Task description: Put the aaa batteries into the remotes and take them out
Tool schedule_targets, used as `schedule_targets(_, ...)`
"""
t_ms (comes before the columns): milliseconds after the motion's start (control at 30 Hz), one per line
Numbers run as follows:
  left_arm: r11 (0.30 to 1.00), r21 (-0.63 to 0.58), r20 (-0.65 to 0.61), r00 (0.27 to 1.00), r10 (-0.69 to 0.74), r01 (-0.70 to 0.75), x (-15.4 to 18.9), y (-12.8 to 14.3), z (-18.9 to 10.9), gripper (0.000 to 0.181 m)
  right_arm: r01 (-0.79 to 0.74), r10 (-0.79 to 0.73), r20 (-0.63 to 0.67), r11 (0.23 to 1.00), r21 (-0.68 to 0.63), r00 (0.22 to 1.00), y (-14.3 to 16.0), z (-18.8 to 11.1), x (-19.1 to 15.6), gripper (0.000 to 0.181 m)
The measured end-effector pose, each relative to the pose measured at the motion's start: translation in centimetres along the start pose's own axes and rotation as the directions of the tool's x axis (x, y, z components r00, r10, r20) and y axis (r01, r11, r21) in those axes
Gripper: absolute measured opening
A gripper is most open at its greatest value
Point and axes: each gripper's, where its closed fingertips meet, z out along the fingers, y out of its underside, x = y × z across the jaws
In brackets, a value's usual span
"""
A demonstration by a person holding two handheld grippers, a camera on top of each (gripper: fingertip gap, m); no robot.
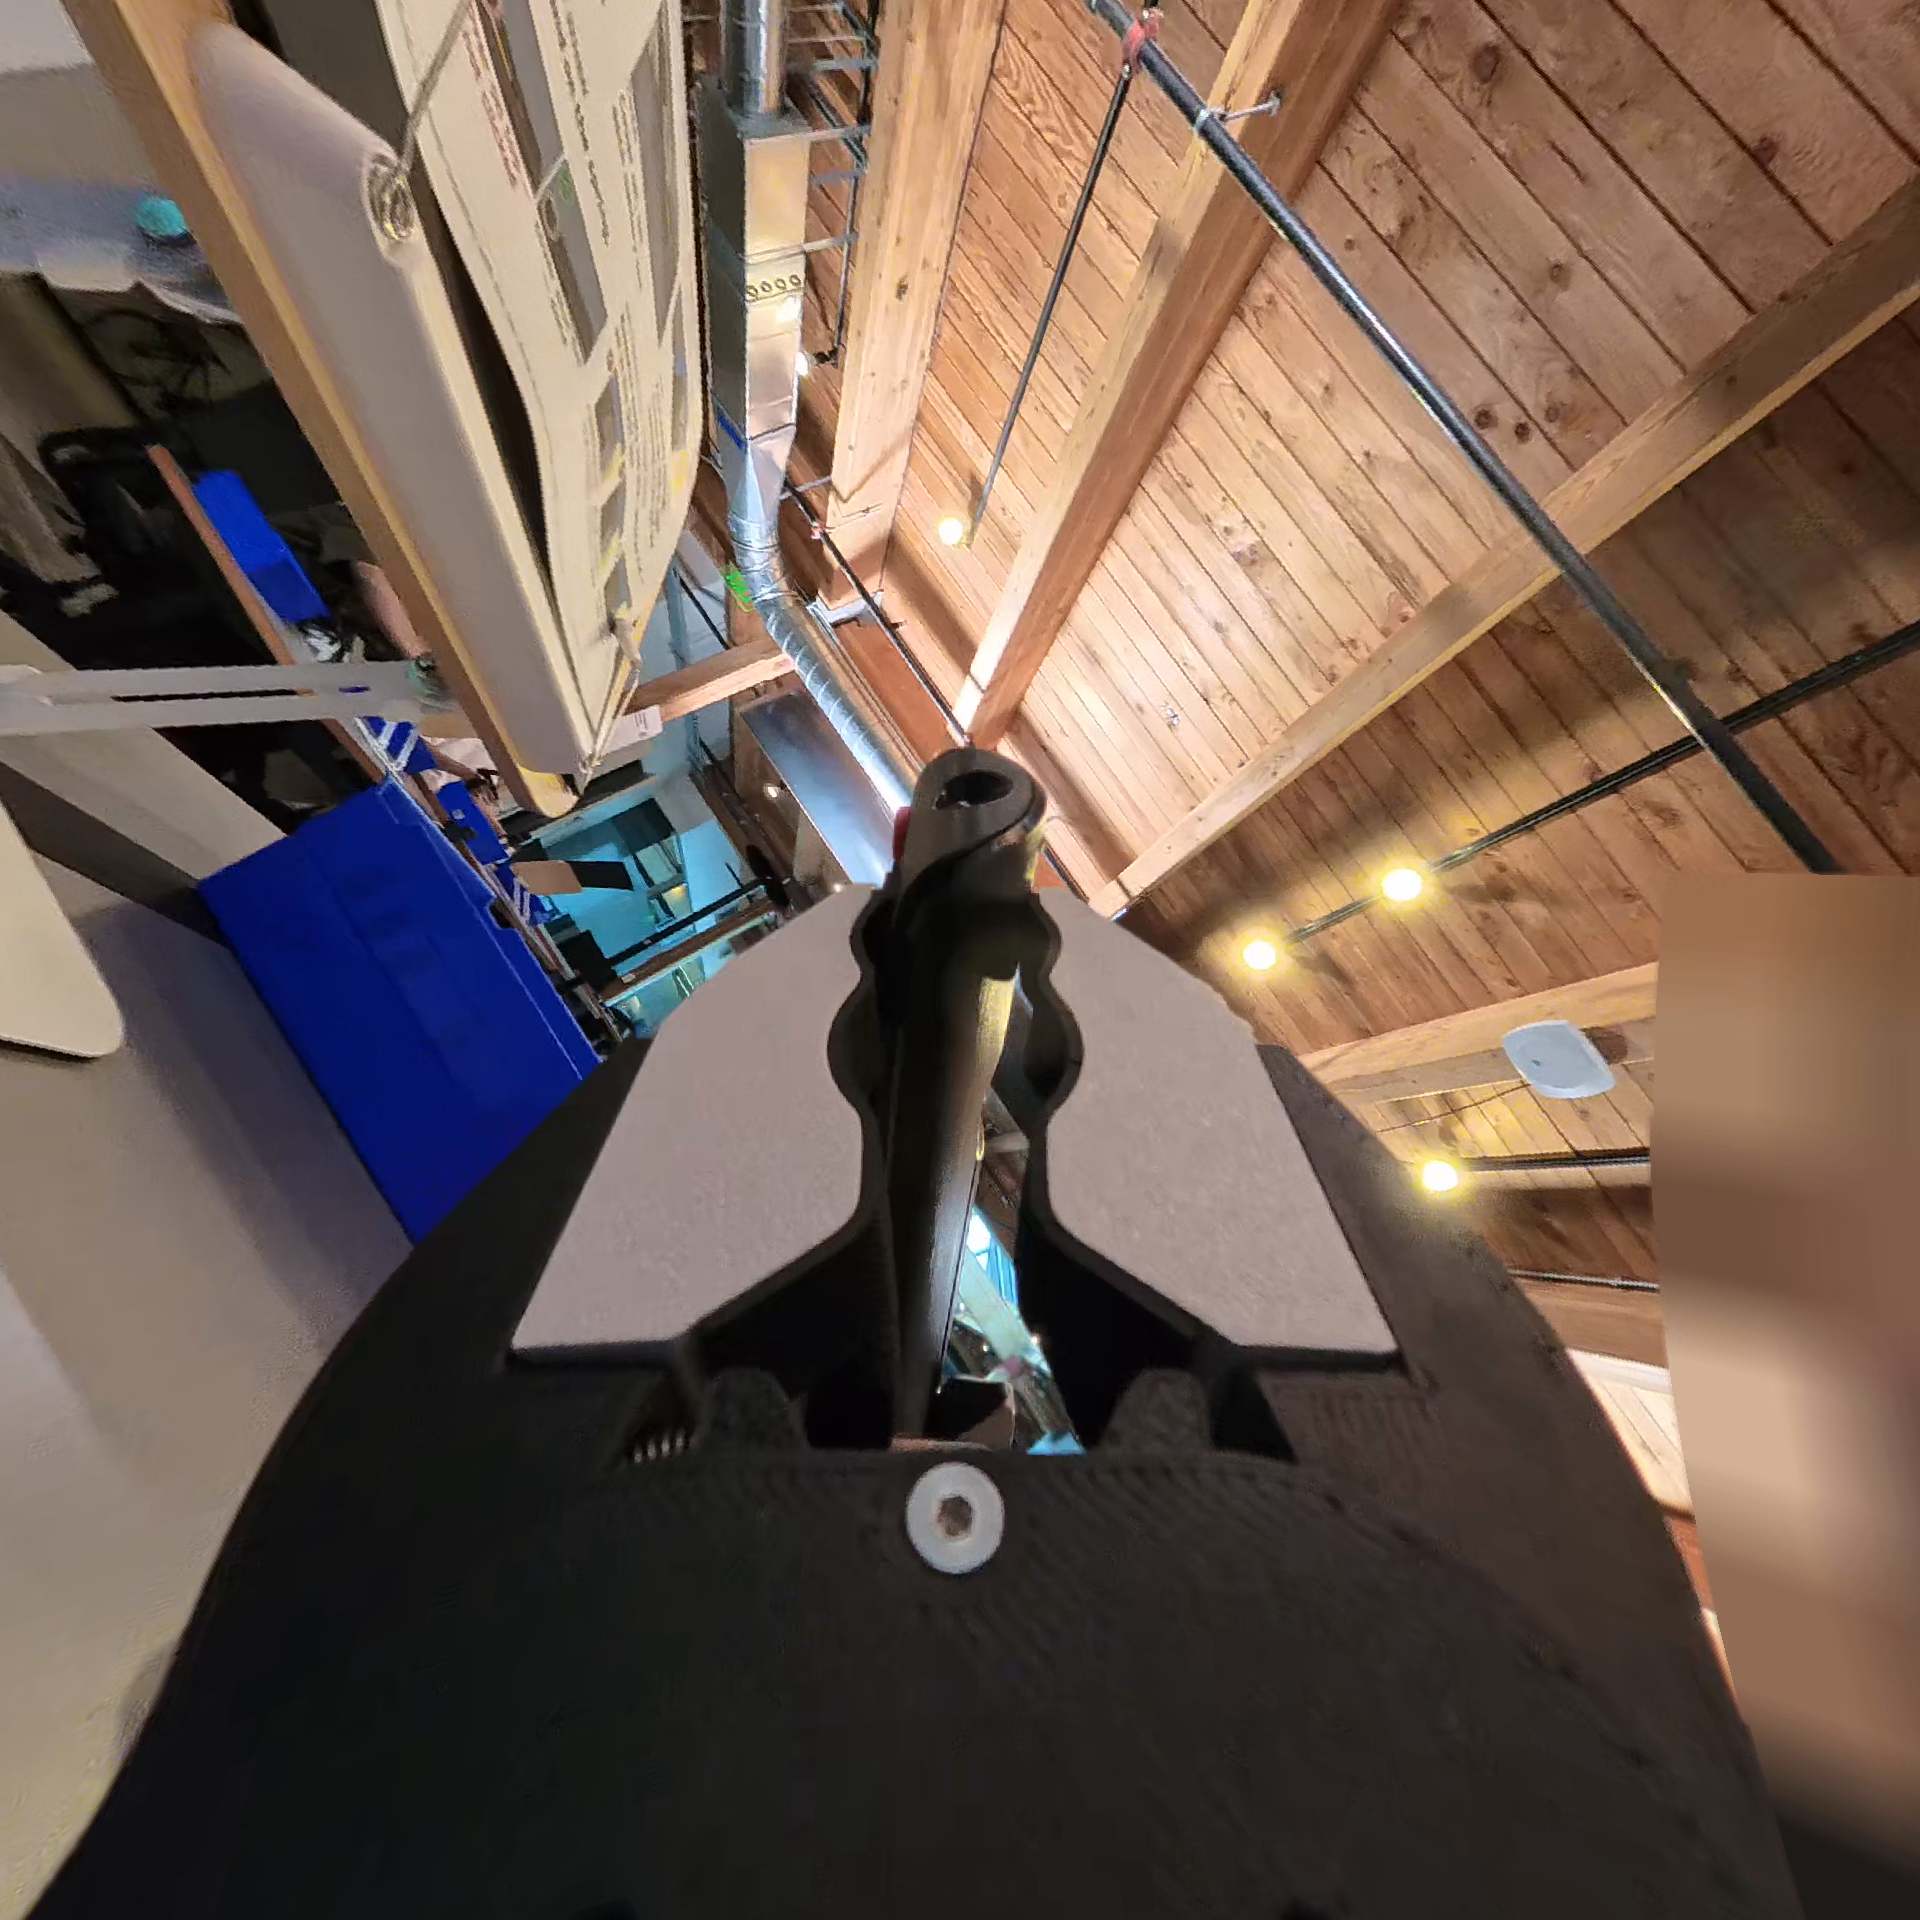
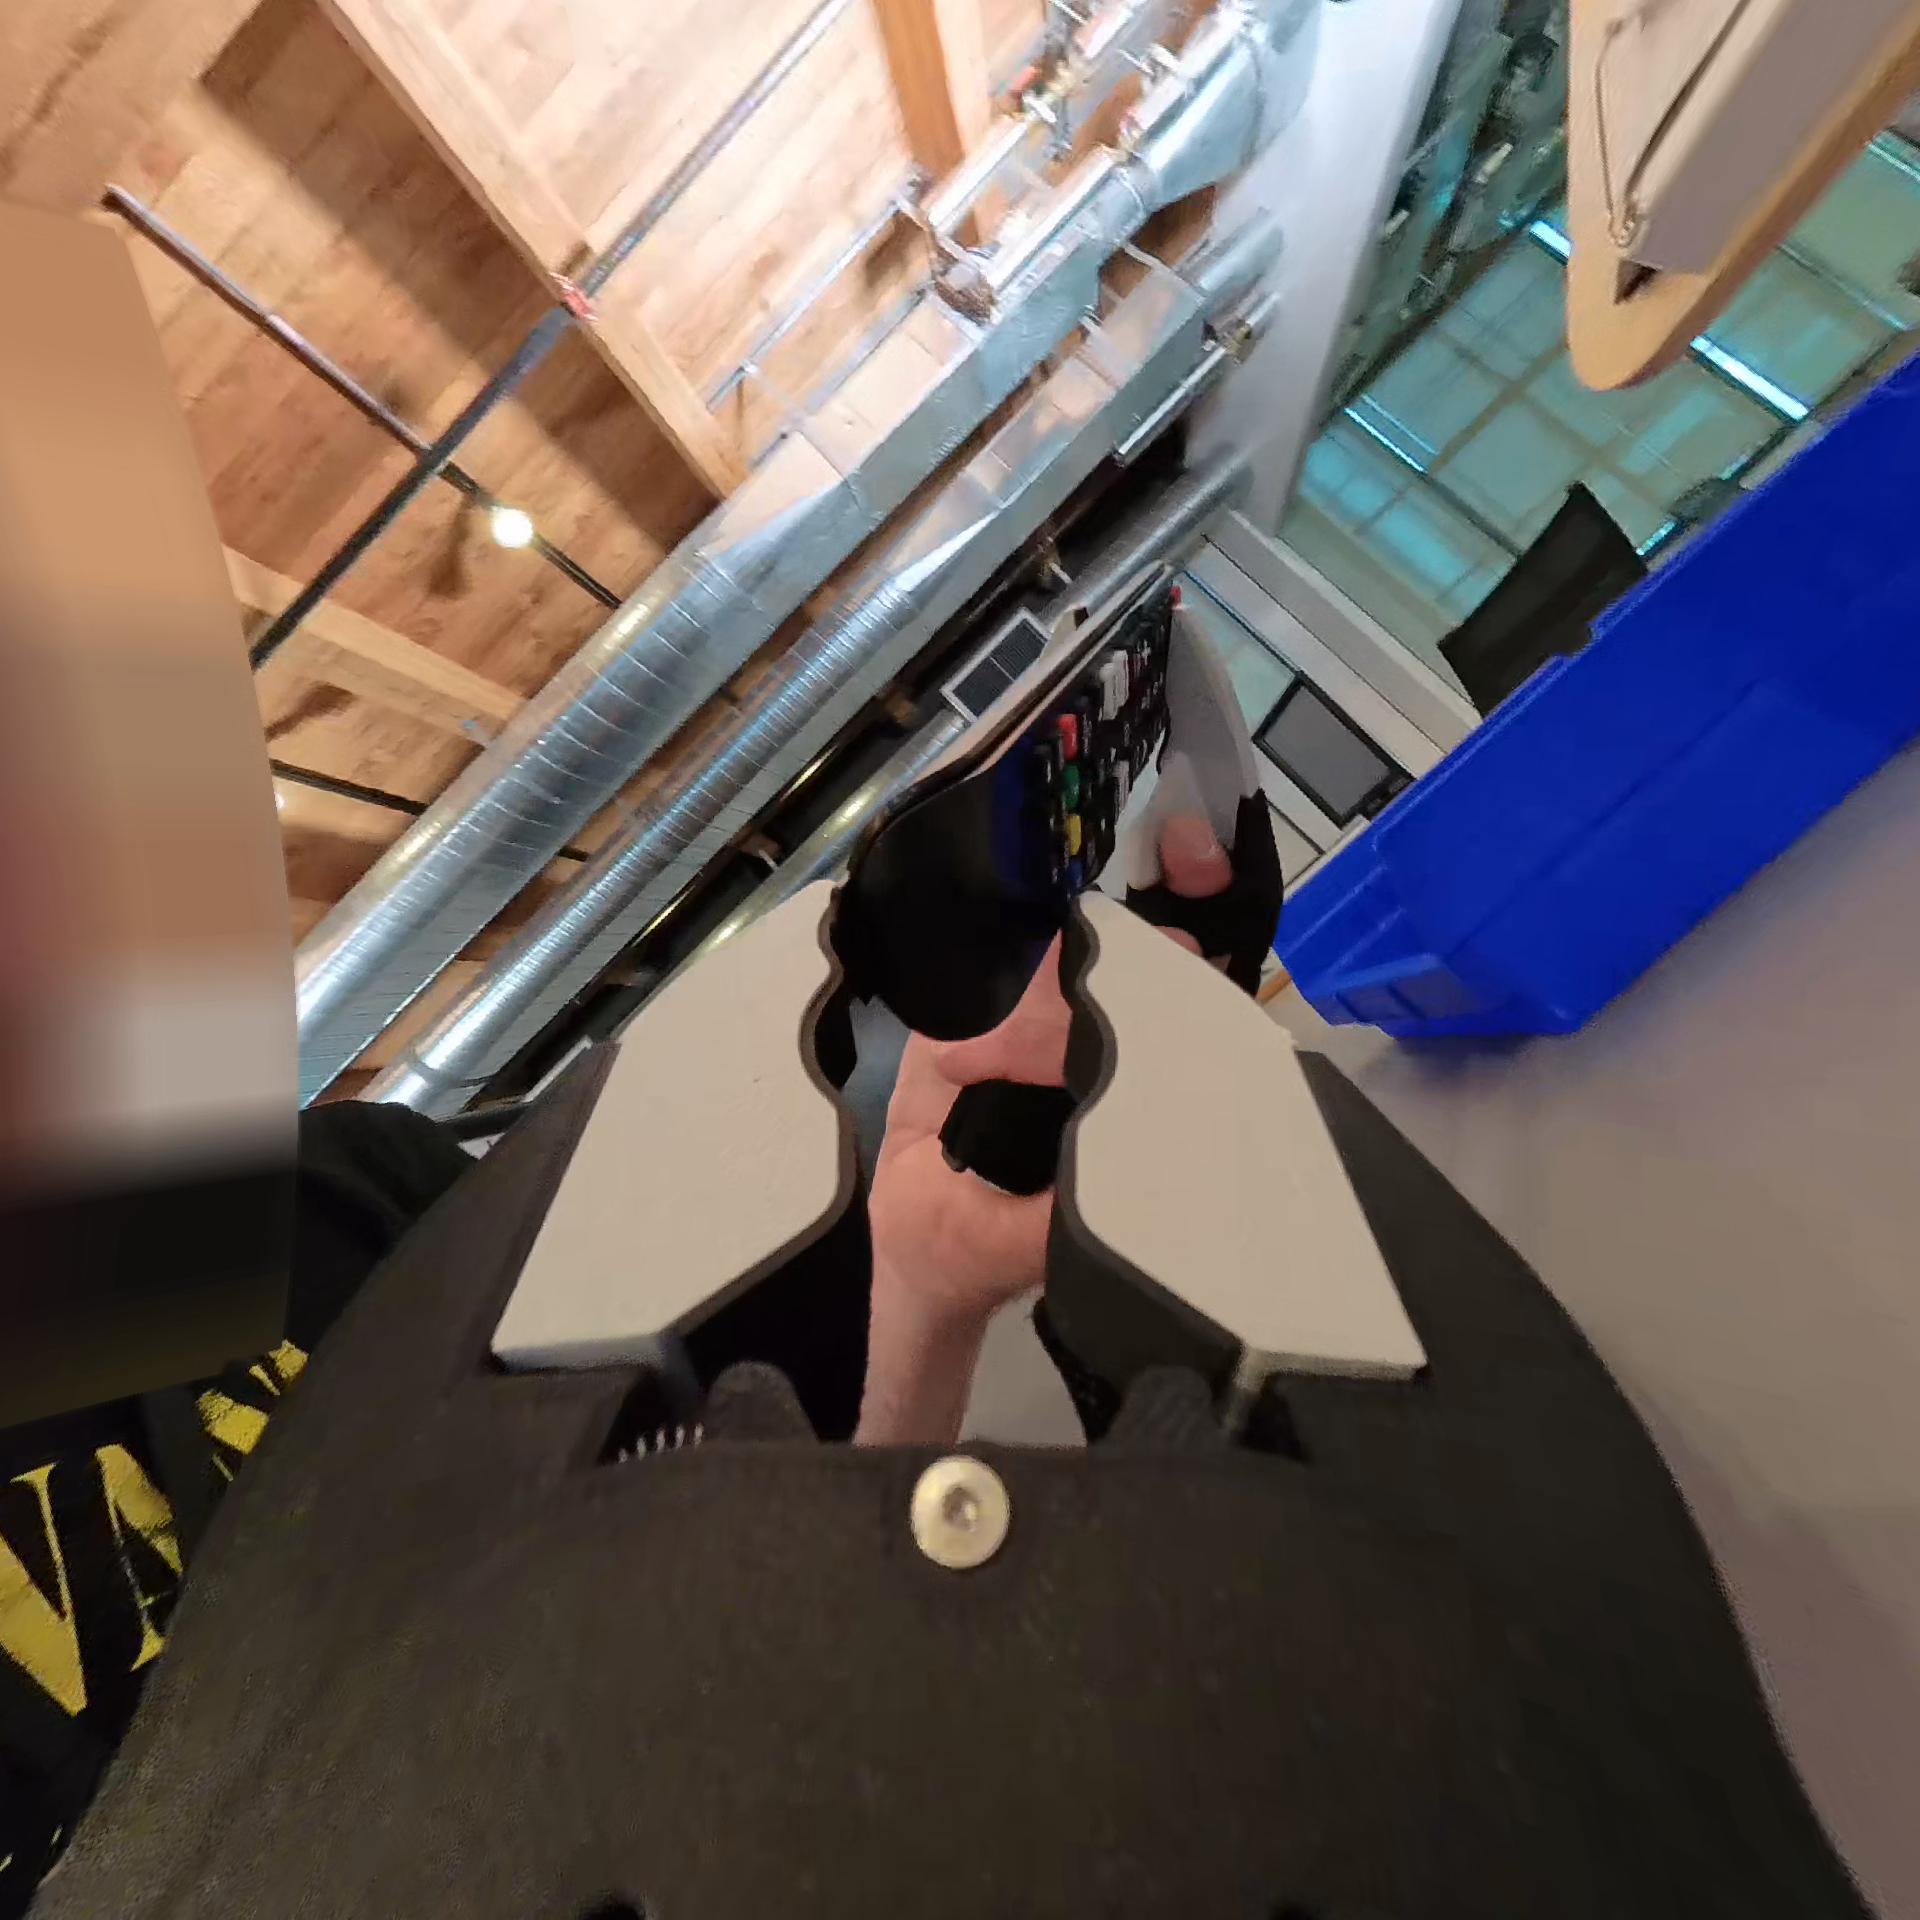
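My left gripper points up toward the ceiling and is shut on a black remote, seen edge-on between its grey pads. In the right wrist view that remote shows its coloured buttons, held between the left gripper's white fingers. A hand in a black fingerless glove holds the left gripper. My right gripper is open and empty, just below and in front of that hand. No batteries show in either view.
A blue bin stands on the grey table; both also show in the right wrist view, the bin on the table. A wooden beam ceiling and metal ducts are overhead. The grippers' ends are close to 12 cm from one another.
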Motion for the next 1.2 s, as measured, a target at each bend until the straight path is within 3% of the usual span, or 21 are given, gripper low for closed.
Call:
schedule_targets(167, 0.999, -0.046, -0.033, 0.999, -0.001, 0.0, 0.6, 0.6, 0.3, 0.024, -0.033, 0.037, 0.122, 0.999, -0.034, 0.992, 0.1, 0.0, -0.7, 0.049)
schedule_targets(400, 0.991, -0.069, -0.036, 0.993, 0.116, -0.118, 1.4, 1.0, 0.6, 0.025, -0.047, 0.065, 0.171, 0.993, -0.109, 0.983, 0.8, 0.1, -1.0, 0.041)
schedule_targets(533, 0.988, -0.063, -0.023, 0.99, 0.139, -0.141, 1.2, 0.5, 0.3, 0.024, 0.012, 0.001, 0.072, 0.985, -0.17, 0.997, 1.3, 0.2, -0.1, 0.035)
schedule_targets(667, 0.979, -0.101, 0.001, 0.984, 0.176, -0.175, 1.2, 0.9, 0.6, 0.024, 0.157, -0.189, -0.121, 0.96, -0.231, 0.975, 0.5, -0.3, 1.3, 0.065)
schedule_targets(733, 0.967, -0.158, -0.006, 0.979, 0.202, -0.2, 1.4, 1.4, 0.8, 0.024, 0.285, -0.362, -0.225, 0.906, -0.313, 0.905, -0.4, -1.1, 1.8, 0.061)
schedule_targets(800, 0.954, -0.221, -0.025, 0.979, 0.203, -0.204, 1.7, 2.2, 1.1, 0.024, 0.309, -0.425, -0.214, 0.852, -0.423, 0.879, -0.1, -1.3, 1.3, 0.058)
schedule_targets(1033, 0.893, -0.402, -0.092, 0.979, 0.183, -0.204, 2.0, 7.6, 2.3, 0.025, 0.177, -0.34, -0.147, 0.756, -0.631, 0.929, 3.5, -2.4, -0.3, 0.026)
schedule_targets(1200, 0.864, -0.436, -0.14, 0.968, 0.21, -0.25, 2.3, 9.5, 2.8, 0.026, 0.144, -0.296, -0.169, 0.795, -0.59, 0.94, 3.1, -4.1, -1.6, 0.023)
